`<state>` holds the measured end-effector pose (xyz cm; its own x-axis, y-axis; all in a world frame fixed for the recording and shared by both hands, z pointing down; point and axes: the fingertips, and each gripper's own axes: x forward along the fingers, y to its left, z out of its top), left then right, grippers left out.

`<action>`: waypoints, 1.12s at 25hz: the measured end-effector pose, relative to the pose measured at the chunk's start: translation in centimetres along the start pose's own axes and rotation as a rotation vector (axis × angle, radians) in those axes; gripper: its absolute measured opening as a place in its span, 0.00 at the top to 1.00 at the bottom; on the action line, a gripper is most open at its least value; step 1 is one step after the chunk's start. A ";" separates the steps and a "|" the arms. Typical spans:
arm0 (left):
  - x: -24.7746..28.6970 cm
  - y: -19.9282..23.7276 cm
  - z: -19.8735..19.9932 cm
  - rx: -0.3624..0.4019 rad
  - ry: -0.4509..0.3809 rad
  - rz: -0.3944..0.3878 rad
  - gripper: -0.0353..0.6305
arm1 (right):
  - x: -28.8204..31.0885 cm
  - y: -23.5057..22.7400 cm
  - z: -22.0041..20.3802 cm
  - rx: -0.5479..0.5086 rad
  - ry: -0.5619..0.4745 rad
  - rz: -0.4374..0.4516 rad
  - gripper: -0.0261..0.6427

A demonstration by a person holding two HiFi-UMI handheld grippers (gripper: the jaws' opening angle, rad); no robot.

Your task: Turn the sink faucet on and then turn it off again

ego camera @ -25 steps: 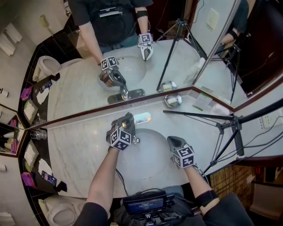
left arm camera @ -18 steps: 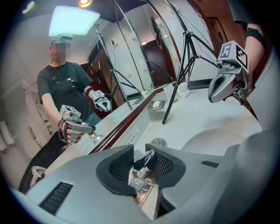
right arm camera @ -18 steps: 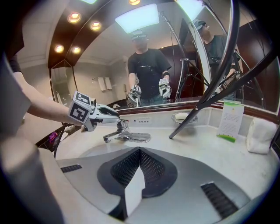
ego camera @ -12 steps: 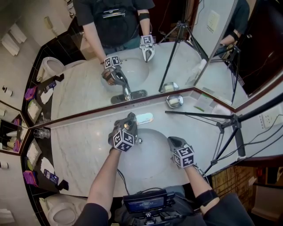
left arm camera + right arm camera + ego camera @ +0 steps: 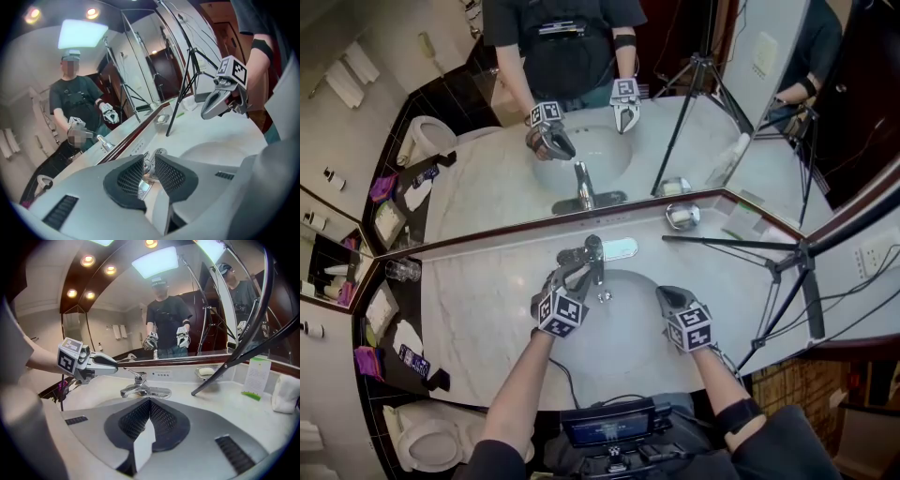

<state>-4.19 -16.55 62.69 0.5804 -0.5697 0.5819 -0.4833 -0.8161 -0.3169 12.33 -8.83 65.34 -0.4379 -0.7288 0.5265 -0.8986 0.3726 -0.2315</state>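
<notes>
Left claw (image 5: pixel 149 158) slightly apart, empty, near faucet (image 5: pixel 140 388); right claw (image 5: pixel 150 401) closed, empty; label (image 5: pixel 163 374) behind unreadable.

Low in the centre, the left gripper (image 5: pixel 150 159) is holding its jaws narrowly apart, with the chrome faucet (image 5: pixel 144 186) showing in the gap; contact is unclear. At upper right, the right gripper (image 5: pixel 206 112) is hovering over the white sink basin (image 5: pixel 225 147), jaws together. A black tripod leg (image 5: pixel 180 98) is standing beside a soap dish (image 5: pixel 162 119). The mirror (image 5: pixel 37 108) at left is reflecting the person (image 5: pixel 75 98).
</notes>
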 end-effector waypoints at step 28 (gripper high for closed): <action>-15.6 1.5 -4.0 -0.581 -0.137 0.258 0.94 | -0.6 4.0 2.8 -0.156 -0.032 0.047 0.93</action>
<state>-16.57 -8.52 56.10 0.4584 -0.7789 0.4280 -0.8718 -0.4878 0.0459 8.89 -8.52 61.81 -0.4821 -0.7255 0.4912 -0.8631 0.4895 -0.1240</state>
